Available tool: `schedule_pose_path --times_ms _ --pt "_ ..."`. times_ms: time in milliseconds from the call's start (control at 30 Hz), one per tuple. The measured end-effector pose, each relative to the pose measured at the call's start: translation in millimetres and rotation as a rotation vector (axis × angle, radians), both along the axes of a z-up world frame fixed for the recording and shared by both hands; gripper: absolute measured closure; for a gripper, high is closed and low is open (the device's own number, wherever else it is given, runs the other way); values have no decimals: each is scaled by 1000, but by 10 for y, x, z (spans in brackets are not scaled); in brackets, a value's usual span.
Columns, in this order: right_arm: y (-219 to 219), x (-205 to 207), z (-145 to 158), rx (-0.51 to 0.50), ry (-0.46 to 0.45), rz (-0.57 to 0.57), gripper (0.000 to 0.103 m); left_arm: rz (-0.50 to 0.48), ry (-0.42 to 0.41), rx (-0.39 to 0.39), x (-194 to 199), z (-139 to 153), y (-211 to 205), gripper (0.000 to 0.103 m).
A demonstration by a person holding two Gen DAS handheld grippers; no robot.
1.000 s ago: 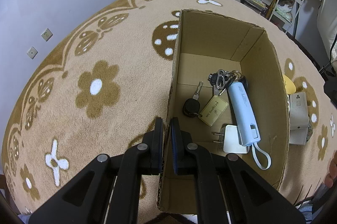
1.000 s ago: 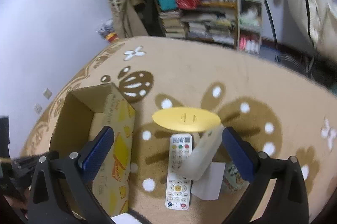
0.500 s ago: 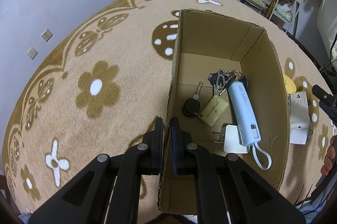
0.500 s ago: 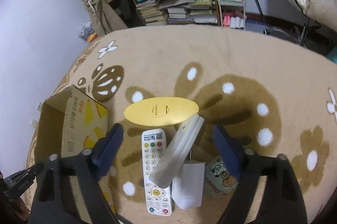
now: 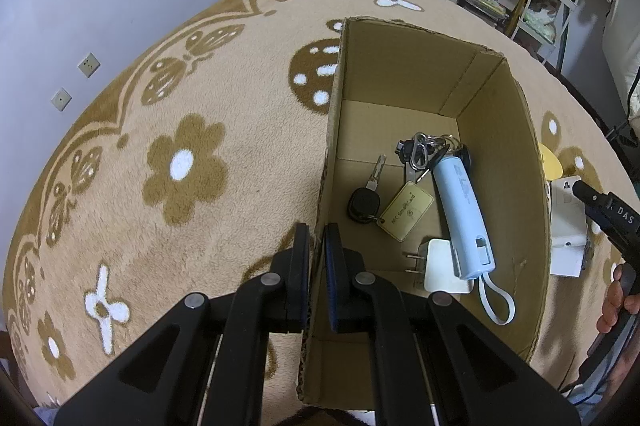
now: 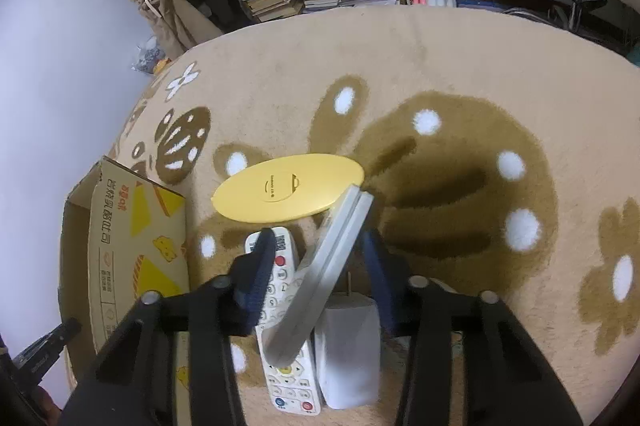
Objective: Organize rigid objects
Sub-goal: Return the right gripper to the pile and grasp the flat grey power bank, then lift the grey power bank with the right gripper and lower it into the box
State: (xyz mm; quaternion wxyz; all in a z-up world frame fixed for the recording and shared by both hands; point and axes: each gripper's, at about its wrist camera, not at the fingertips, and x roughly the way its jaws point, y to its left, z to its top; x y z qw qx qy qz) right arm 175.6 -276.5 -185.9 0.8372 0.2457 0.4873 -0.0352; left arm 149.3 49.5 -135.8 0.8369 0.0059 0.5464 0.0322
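One grey bar (image 6: 320, 290) lies tilted, long axis running upper-right to lower-left.

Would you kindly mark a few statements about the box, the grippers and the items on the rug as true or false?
1. The left gripper is clamped on the wall of the cardboard box. True.
2. The box is empty. False: it holds a key bunch, a light blue power bank and a white plug adapter.
3. The yellow oval lid lies on the rug outside the box. True.
4. The right gripper is shut on the white remote. False: its jaws, which have just been closing, straddle a grey slab, pads apart from it.
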Motion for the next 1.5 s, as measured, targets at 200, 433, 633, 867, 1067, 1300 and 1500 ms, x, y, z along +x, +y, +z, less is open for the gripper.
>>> schedule_pose_path --times_ms 200,433,633,867,1067,1300,1500 --pt "95 -2 -97 -47 22 -25 75 -1 0 1 -1 0 -5 96" --pt "246 0 -29 -98 15 -12 85 0 0 0 -4 -1 -7 96" --pt "320 -23 112 -133 -4 -5 87 -1 -1 2 -5 -3 -13 96" --pt "302 -81 359 -122 -55 -28 87 -2 -1 4 -1 -2 -13 96" --pt "481 -120 750 -109 -162 17 87 -4 -2 4 -1 0 -13 96" --pt "836 -220 1139 -121 -268 113 87 -3 -2 0 -1 4 -16 96" --pt "1145 -318 1365 -117 -374 195 87 -2 -2 -4 -1 10 -17 96"
